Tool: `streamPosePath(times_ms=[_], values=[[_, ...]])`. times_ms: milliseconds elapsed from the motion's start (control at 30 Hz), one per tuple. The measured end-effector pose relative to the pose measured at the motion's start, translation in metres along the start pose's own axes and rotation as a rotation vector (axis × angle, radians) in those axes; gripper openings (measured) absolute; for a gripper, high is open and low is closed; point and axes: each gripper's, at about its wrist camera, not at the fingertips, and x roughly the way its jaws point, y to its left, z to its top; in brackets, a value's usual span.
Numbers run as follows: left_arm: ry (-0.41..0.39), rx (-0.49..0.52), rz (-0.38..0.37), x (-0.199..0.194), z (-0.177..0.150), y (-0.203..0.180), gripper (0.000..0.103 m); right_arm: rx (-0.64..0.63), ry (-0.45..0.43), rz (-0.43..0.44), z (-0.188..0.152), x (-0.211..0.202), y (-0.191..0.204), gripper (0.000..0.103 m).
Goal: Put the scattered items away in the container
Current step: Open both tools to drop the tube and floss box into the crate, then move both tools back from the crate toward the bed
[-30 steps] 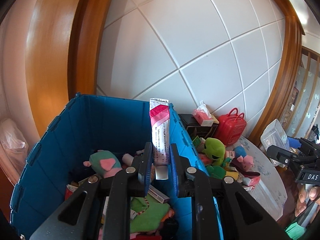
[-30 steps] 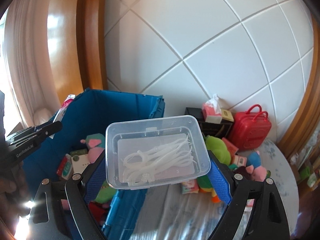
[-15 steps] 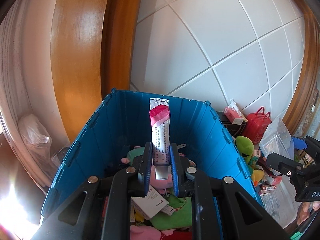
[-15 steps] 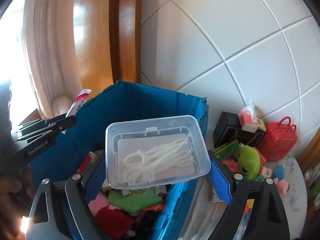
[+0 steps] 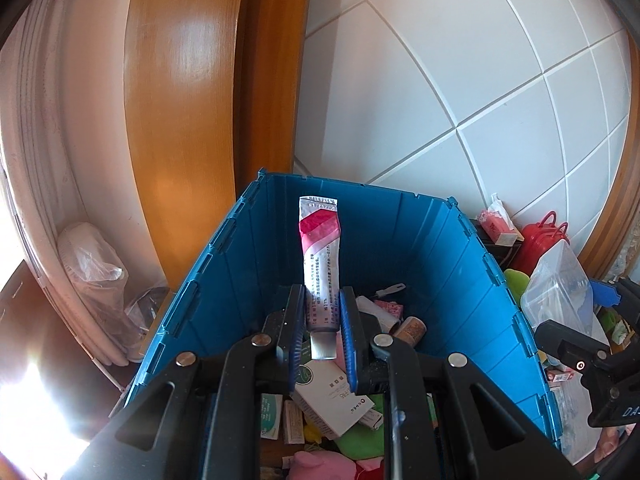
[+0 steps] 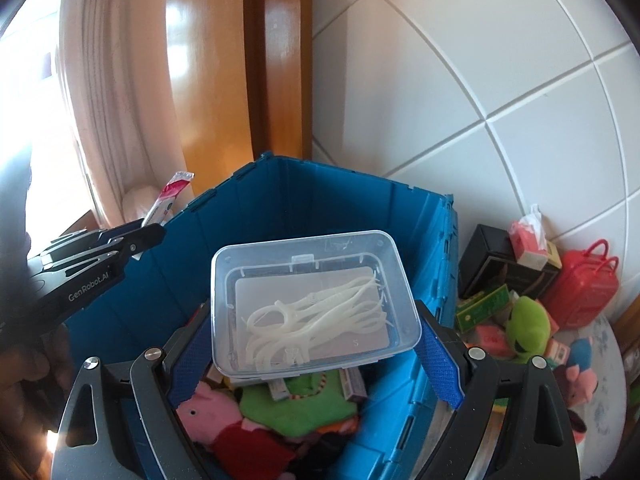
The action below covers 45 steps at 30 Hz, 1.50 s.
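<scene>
Left tongs: the left tongs (image 5: pixel 320 334) are clamped on a tube (image 5: pixel 320 256). The pads press its lower part from both sides.
Tube: white with a pink band and small print. It stands upright between the pads, crimped end up, silver cap end down. It hangs over the open crate (image 5: pixel 440 248).
Right tongs: the right tongs (image 6: pixel 316 354) stand wide and grip a clear box (image 6: pixel 314 300) by its two short ends. The blue pads (image 6: pixel 438 360) bear on both ends.
Clear box: a lidded clear plastic box, held roughly level over the near right part of the crate. Inside lie white plastic floss picks (image 6: pixel 316 320) in a loose heap.
Crate: blue plastic with ribbed walls, standing against a white tiled wall (image 6: pixel 480 80) and beside a wooden frame (image 6: pixel 224 80).
Crate contents: a pink plush toy (image 6: pixel 204 404), a green plush piece (image 6: pixel 296 404), a white carton (image 5: pixel 336 398), a cork (image 5: pixel 410 328), and further small cartons.
Surface: to the right of the crate a round surface (image 6: pixel 600 400) with a pale print carries loose items.
Loose items: a green frog plush (image 6: pixel 526 324), a red toy case (image 6: pixel 580 284), a black box (image 6: pixel 488 260), a tissue pack (image 6: pixel 528 236) on top of the black box, and a green carton (image 6: pixel 482 306).
Person: a hand (image 6: pixel 24 380) holds the left tongs' handle at the left edge of the right wrist view.
</scene>
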Motion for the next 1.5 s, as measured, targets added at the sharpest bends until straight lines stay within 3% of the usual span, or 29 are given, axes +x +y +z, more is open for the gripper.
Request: streamPosePath(times_ms=[200,300,333,367,400,967,1500], values=[[0.0,-0.003,0.005,-0.002,0.001,0.0,0.017,-0.009,-0.002,0.017,0.004,0.002,0.004,0.091],[-0.01,-0.092,0.014,-0.006,0.002,0.011,0.022,-0.026,0.001,0.029,0.005,0.003,0.009,0.092],[-0.006,-0.124,0.016,-0.007,0.003,0.016,0.057,-0.042,0.007,0.027,0.006,0.005,0.011,0.092],[-0.006,-0.144,0.02,-0.008,0.003,0.019,0.103,-0.06,0.021,0.022,0.006,0.007,0.013,0.095],[-0.015,-0.153,0.032,-0.01,0.003,0.02,0.102,-0.066,0.027,0.017,0.005,0.007,0.014,0.103],[-0.01,-0.104,0.116,-0.046,-0.008,-0.012,0.103,0.023,-0.017,0.003,-0.032,-0.054,-0.015,0.103],[0.019,-0.01,0.125,-0.092,-0.019,-0.126,0.103,0.125,-0.057,-0.041,-0.084,-0.141,-0.096,0.103]])
